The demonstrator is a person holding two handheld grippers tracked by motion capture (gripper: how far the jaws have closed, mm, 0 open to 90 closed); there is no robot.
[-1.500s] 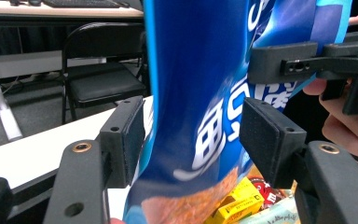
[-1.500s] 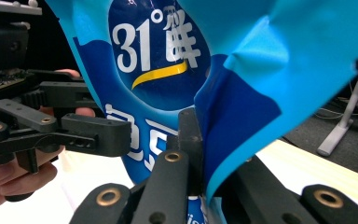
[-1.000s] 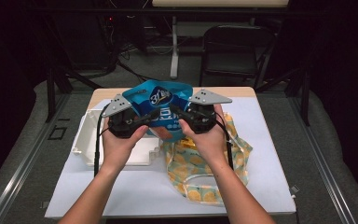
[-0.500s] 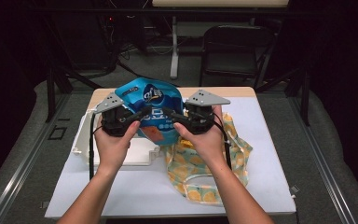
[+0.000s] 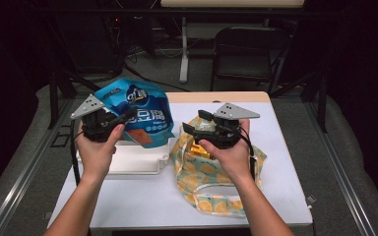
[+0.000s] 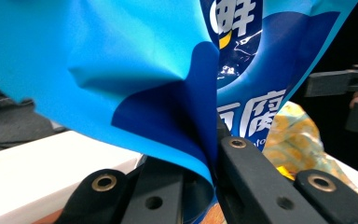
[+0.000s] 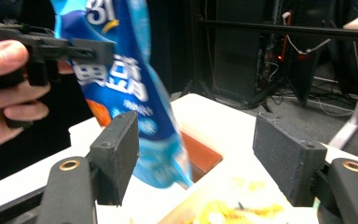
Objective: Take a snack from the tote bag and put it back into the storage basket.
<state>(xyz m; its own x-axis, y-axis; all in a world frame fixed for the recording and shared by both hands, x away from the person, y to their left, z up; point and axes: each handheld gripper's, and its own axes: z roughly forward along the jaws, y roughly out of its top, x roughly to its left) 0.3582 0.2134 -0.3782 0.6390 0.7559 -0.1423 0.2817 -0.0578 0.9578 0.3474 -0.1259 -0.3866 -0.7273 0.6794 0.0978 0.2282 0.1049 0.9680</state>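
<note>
Pinching blue snack bag [image 5: 137, 112] in left tool [image 5: 115, 119], right tool [image 5: 193, 123] apart, agape

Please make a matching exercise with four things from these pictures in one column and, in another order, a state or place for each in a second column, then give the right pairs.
Things:
1. glossy blue plastic snack bag
2. left gripper
3. right gripper
4. yellow orange-print cloth bag

States or places:
A. jaws apart, holding nothing
B. lying on the white table under the right hand
C. lifted above the white plastic tray
D. jaws shut on a fold of blue plastic

Pairs: 1-C, 2-D, 3-A, 4-B
</note>
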